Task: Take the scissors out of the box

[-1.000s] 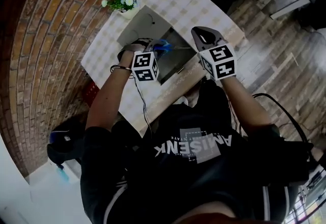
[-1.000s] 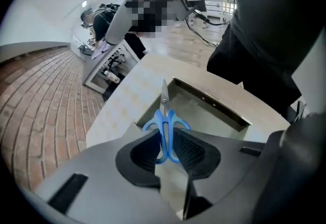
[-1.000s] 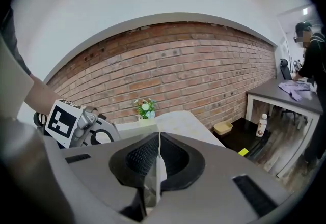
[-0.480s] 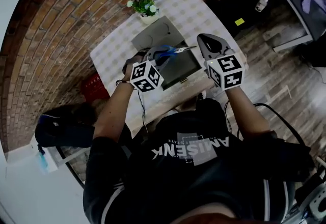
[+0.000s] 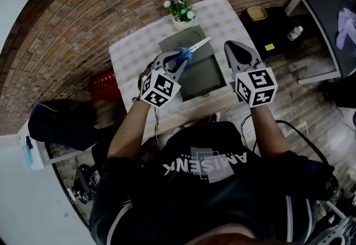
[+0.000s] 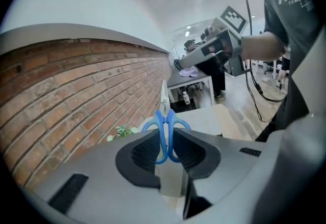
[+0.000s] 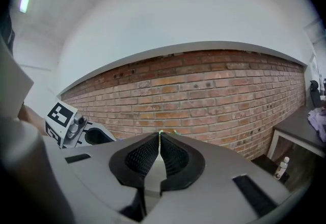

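Left gripper (image 6: 165, 139) is clamping the blue handles of the scissors (image 6: 164, 116), and its pads are covering part of the loops. The scissors are hanging above the grey box (image 5: 203, 79); its inside is too dim to read. The blades are pointing away from the person toward the brick wall (image 5: 83, 21), long axis along the jaws. Right gripper (image 7: 160, 139) is sitting closed, nothing in it. Shirt print is showing upside down, roughly "AMISENK".

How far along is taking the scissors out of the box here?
Done: the left gripper grips the blue-handled metal scissors, held above the open grey box. In hand: only those; the right gripper is shut, empty. Left: probably setting them down outside the box.
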`<act>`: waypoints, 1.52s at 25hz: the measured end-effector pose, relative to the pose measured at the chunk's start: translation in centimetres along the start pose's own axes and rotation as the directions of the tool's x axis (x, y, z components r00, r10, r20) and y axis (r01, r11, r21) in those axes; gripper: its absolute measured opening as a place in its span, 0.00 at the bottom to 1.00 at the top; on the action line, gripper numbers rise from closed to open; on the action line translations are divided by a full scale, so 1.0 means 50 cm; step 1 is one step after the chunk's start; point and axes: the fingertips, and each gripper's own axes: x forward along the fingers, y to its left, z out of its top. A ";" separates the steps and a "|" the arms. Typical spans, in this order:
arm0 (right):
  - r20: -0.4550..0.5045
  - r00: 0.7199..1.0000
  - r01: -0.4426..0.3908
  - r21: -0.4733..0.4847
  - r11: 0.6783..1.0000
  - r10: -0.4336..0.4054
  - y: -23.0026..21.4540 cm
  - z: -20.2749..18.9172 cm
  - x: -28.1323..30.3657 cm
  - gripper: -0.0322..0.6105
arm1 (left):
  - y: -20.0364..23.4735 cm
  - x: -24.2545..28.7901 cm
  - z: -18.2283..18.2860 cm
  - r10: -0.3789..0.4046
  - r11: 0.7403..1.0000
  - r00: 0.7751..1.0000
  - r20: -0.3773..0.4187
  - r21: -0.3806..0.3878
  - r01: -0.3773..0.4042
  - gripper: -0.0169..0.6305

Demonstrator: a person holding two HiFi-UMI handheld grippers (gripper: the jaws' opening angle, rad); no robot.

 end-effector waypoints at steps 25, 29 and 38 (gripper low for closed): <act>0.102 0.991 -0.078 -0.127 0.989 0.091 0.164 0.159 0.051 0.12 | 0.207 -0.386 0.019 0.612 0.715 0.787 0.072 -0.475 -0.513 0.17; 0.121 0.988 -0.079 -0.131 0.988 0.095 0.173 0.179 0.058 0.11 | 0.259 -0.460 -0.004 0.693 0.636 0.720 0.045 -0.508 -0.581 0.17; 0.121 0.990 -0.057 -0.132 0.990 0.073 0.199 0.187 0.068 0.11 | 0.300 -0.557 -0.052 0.765 0.535 0.643 -0.001 -0.554 -0.638 0.17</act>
